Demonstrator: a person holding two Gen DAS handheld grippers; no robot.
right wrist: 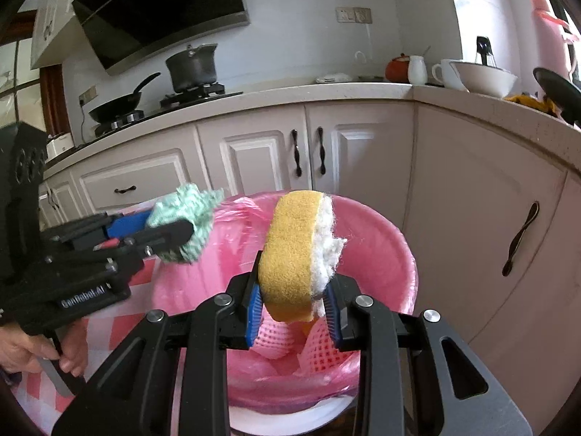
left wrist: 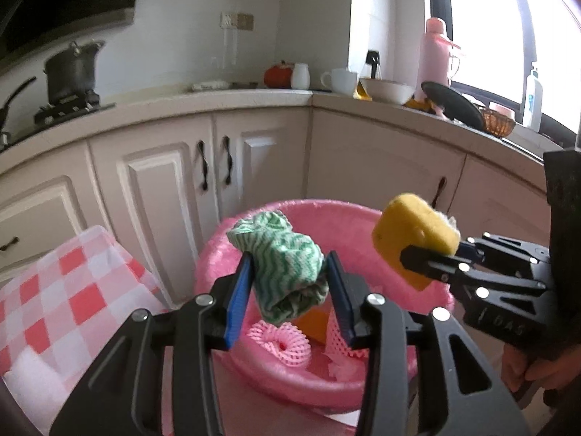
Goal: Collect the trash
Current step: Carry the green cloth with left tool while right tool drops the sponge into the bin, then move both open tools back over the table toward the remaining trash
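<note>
My left gripper (left wrist: 289, 265) is shut on a crumpled green-and-white cloth (left wrist: 279, 239), which hangs between its blue pads above the pink-lined bin (left wrist: 290, 205). From the right, my right gripper (left wrist: 417, 258) holds a yellow sponge (left wrist: 410, 225) over the bin's right rim. In the right wrist view that gripper (right wrist: 294, 290) is shut on the sponge (right wrist: 290, 247), whose white fibre side faces right, directly above the bin (right wrist: 381, 239). The left gripper (right wrist: 181, 232) with the cloth (right wrist: 189, 200) hovers at the bin's left edge. Pink foam fruit nets (left wrist: 279, 341) (right wrist: 319, 352) lie inside the bin.
A red-and-white checked tablecloth (left wrist: 72, 290) hangs just left of the bin. Cream cabinets (left wrist: 254, 167) stand behind it. The counter above carries a black pot (right wrist: 192, 65), a frying pan (right wrist: 116, 103), a white bowl (right wrist: 483, 76) and a mug (left wrist: 341, 80). A hand (right wrist: 21, 352) grips the left handle.
</note>
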